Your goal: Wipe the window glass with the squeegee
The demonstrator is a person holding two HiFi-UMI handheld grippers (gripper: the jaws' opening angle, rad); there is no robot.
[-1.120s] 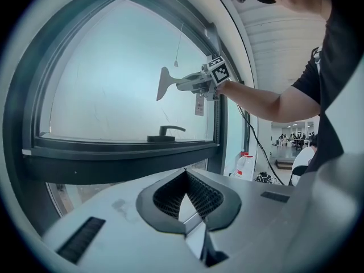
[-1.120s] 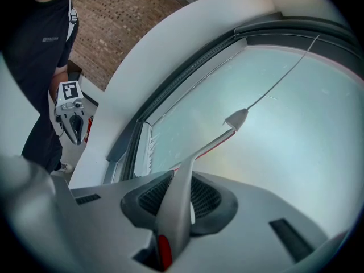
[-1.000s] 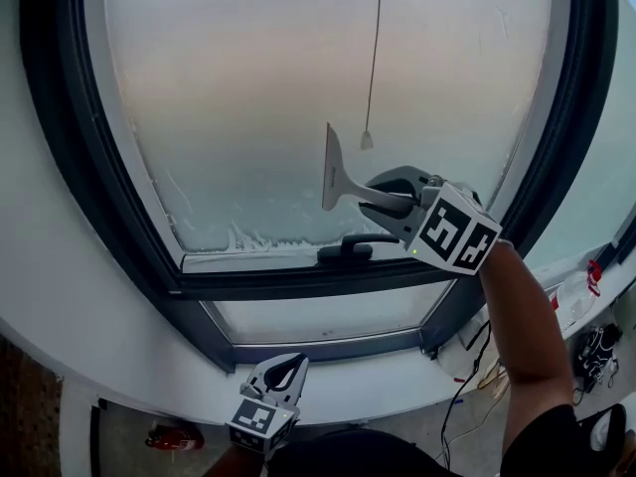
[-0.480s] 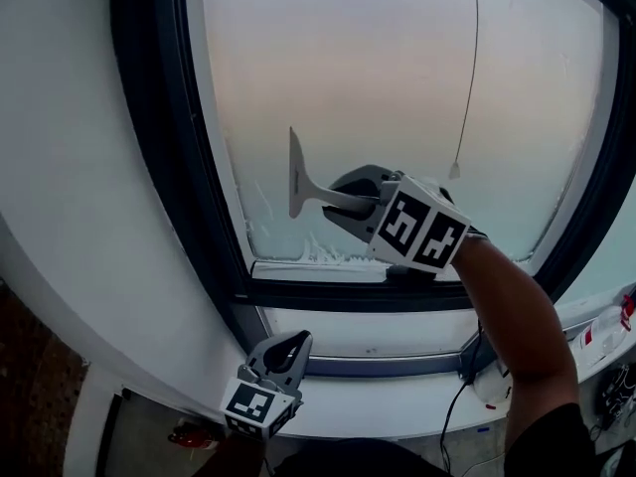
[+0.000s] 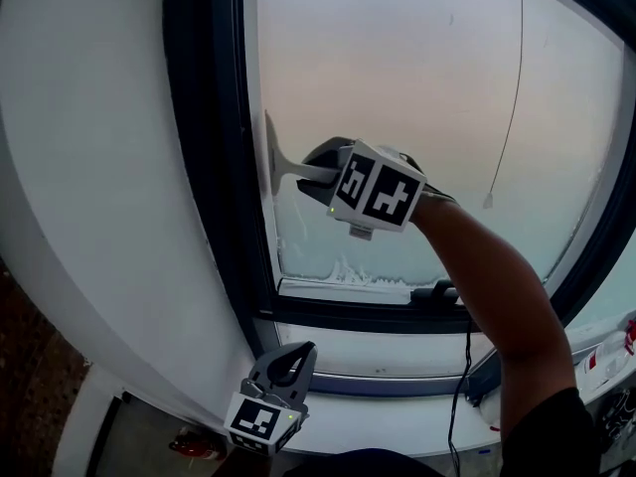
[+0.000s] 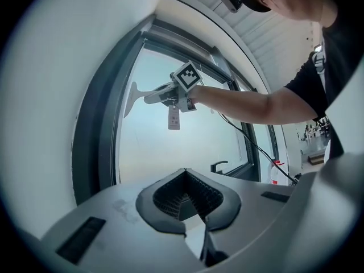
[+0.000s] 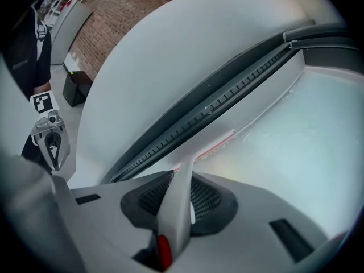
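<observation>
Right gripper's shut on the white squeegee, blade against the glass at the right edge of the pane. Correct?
Not quite. The head view shows the white squeegee at the left edge of the frosted glass pane, beside the dark window frame, not the right. The rest holds: the right gripper is shut on it, blade against the glass.

No words or numbers can be read. The right gripper and left gripper carry only black-and-white square patterns. A small hanging tag, centre-left in the left gripper view, has print too small to read.
</observation>
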